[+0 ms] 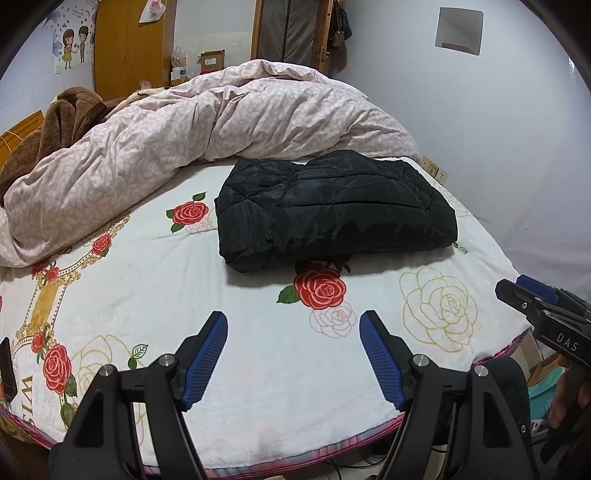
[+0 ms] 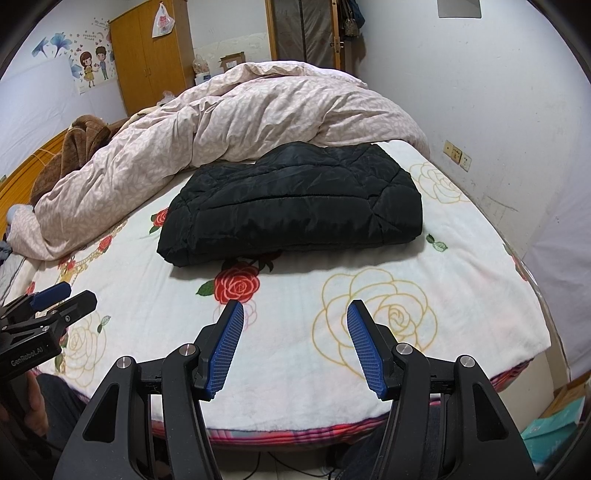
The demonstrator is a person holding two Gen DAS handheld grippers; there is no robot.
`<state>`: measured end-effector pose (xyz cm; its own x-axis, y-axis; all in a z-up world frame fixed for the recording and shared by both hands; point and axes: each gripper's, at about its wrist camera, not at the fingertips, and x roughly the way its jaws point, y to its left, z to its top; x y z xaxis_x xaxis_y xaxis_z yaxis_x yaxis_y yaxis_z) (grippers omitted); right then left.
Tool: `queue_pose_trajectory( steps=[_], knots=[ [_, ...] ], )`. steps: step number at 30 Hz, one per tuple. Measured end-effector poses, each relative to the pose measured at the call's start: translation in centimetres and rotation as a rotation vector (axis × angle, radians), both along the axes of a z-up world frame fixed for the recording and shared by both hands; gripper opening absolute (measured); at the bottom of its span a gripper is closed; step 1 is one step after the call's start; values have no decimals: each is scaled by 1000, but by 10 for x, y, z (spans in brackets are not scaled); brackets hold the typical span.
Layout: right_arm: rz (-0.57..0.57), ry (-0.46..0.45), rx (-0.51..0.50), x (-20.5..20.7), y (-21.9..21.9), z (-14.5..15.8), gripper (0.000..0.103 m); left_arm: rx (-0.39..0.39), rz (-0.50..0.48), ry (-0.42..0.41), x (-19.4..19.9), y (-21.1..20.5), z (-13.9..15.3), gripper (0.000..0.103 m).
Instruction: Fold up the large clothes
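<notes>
Black jacket (image 1: 334, 208) folded into compact bundle, resting on bed (image 1: 207, 291) at 12 o'clock from both tongs, well apart. Left tongs (image 1: 293, 326) spread wide, empty. Right tongs (image 2: 295, 315) spread wide, empty. Pink duvet (image 1: 177, 147) heaped behind jacket, touching.

A white plush bedspread printed with red and outlined gold roses (image 1: 155, 280) covers the bed. Along its far side lies a rumpled pale pink quilt with a small leaf pattern (image 1: 192, 136), heaped in a long ridge. A brown fleecy blanket (image 1: 62, 118) is bunched at the quilt's left end, against an orange wooden headboard (image 2: 22, 166). Behind stands an orange wooden wardrobe (image 2: 147, 48) with a white plastic bag (image 2: 162, 20) hanging on it, beside a cartoon couple wall sticker (image 2: 92, 62). An open cardboard box (image 1: 211, 61) sits beyond the quilt. Beige wall sockets (image 2: 458, 155) are mounted on the white right wall.
</notes>
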<state>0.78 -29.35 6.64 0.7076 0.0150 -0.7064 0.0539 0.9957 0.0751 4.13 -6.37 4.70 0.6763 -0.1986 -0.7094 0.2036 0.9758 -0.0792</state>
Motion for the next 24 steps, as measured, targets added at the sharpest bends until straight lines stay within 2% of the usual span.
queue_pose_trajectory(
  steps=[14, 24],
  knots=[
    [2, 5, -2, -3, -1, -6, 59, -1, -8, 22, 3, 0, -3, 76],
    [6, 7, -2, -1, -3, -7, 59, 8, -9, 4, 3, -3, -4, 76]
  ],
)
